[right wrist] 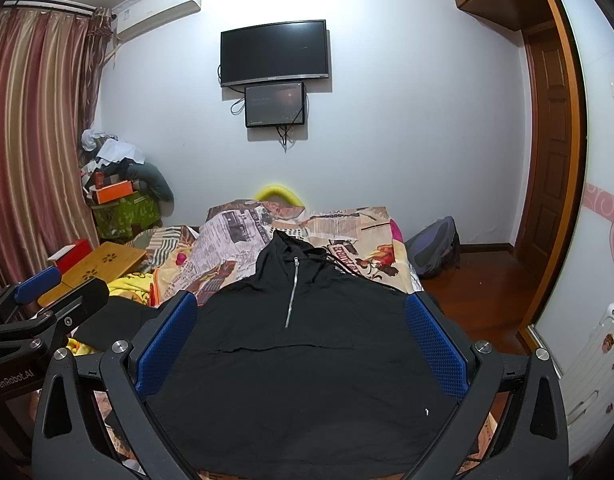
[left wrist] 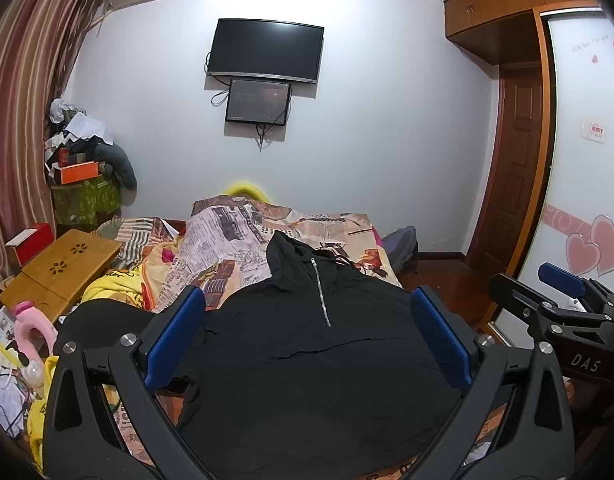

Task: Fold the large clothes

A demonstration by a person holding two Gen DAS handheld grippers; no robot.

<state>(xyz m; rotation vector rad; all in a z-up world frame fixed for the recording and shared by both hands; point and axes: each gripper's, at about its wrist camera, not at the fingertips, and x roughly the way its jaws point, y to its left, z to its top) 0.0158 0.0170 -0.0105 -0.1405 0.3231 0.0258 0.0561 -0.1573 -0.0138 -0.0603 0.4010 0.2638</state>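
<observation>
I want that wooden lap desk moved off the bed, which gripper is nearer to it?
Left. The left gripper is on the wooden lap desk's side; the right gripper hovers over the black hoodie, farther right.

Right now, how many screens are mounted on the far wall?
2. A large dark TV hangs on the wall beyond the bed; a smaller screen sits directly beneath it, with cables dangling below. Both show in each wrist view; nothing seems to hide a third.
</observation>
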